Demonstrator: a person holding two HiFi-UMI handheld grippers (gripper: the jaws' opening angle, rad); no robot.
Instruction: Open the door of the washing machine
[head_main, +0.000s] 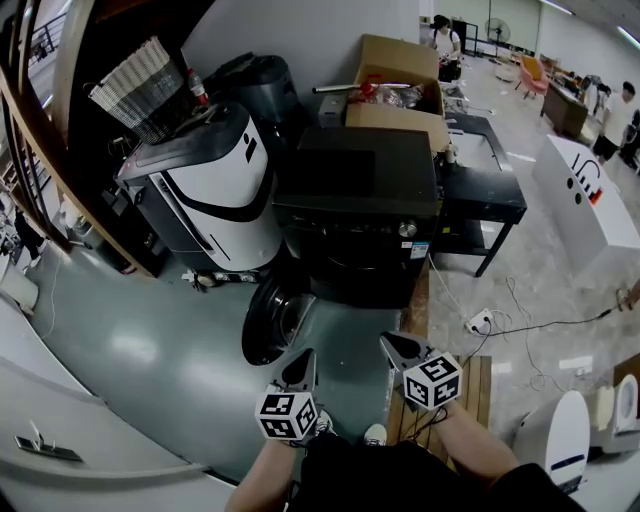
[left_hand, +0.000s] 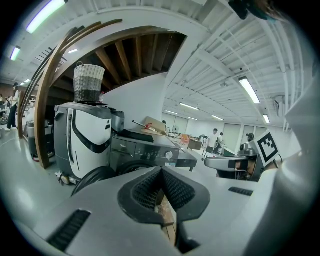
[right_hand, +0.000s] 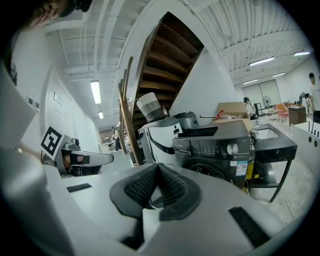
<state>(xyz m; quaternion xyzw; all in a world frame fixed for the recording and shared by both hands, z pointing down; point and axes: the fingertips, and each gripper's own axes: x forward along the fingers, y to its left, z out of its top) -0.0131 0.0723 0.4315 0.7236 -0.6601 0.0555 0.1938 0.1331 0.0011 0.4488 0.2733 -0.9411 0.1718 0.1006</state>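
The dark front-loading washing machine (head_main: 355, 215) stands in the middle of the floor. Its round door (head_main: 268, 322) hangs swung out to the left, and the drum opening (right_hand: 212, 171) shows in the right gripper view. My left gripper (head_main: 305, 360) and right gripper (head_main: 392, 345) are held side by side close to my body, short of the machine and touching nothing. Both are shut with nothing between the pads. In the left gripper view the shut left gripper (left_hand: 161, 172) points at the door (left_hand: 97, 177). The right gripper (right_hand: 158, 167) aims at the machine's front (right_hand: 215, 145).
A white and black machine (head_main: 215, 190) with a woven basket (head_main: 140, 90) above it stands left of the washer. Behind are a cardboard box (head_main: 400, 85) and a black table (head_main: 480, 185). A power strip (head_main: 480, 322) with cables and a wooden pallet (head_main: 470, 390) lie at the right.
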